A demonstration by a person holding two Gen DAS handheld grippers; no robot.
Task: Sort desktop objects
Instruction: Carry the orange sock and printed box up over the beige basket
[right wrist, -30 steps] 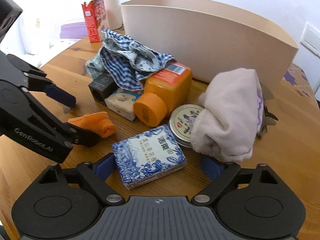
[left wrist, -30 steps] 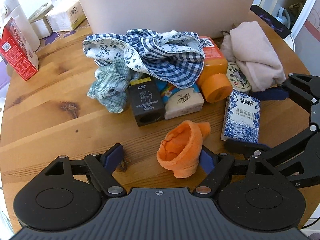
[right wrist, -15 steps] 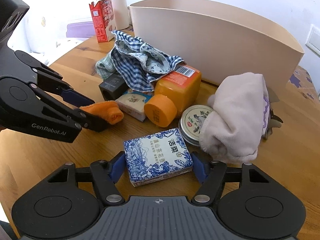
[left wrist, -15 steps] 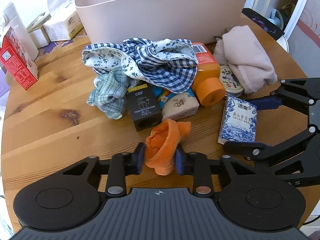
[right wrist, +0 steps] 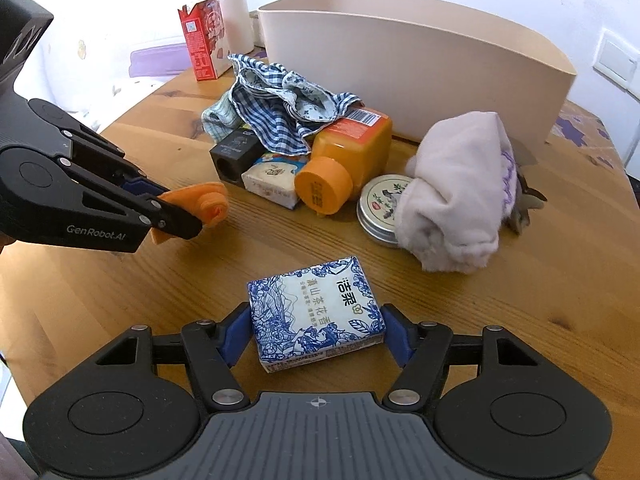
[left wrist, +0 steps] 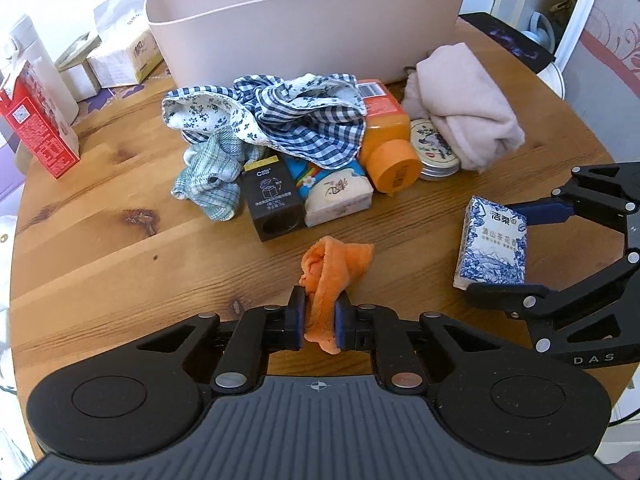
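My left gripper (left wrist: 319, 330) is shut on a rolled orange cloth (left wrist: 334, 270) and holds it just above the wooden table (left wrist: 100, 240); it also shows in the right wrist view (right wrist: 200, 204). My right gripper (right wrist: 316, 336) is shut on a blue-and-white tissue pack (right wrist: 316, 312), seen too in the left wrist view (left wrist: 492, 248). A pile lies ahead: checked blue cloth (left wrist: 296, 116), green cloth (left wrist: 212, 176), black box (left wrist: 272, 204), small soap pack (left wrist: 340, 196), orange bottle (left wrist: 388, 140), round tin (left wrist: 434, 150), pink towel (left wrist: 468, 100).
A large beige bin (left wrist: 304, 28) stands behind the pile. A red carton (left wrist: 36, 124), a white flask (left wrist: 36, 56) and tissue boxes (left wrist: 124, 56) stand at the far left. The round table's edge curves close on the right.
My left gripper closed on the orange cloth and pulled back with it. My right gripper closed on the tissue pack and drew it away from the pile.
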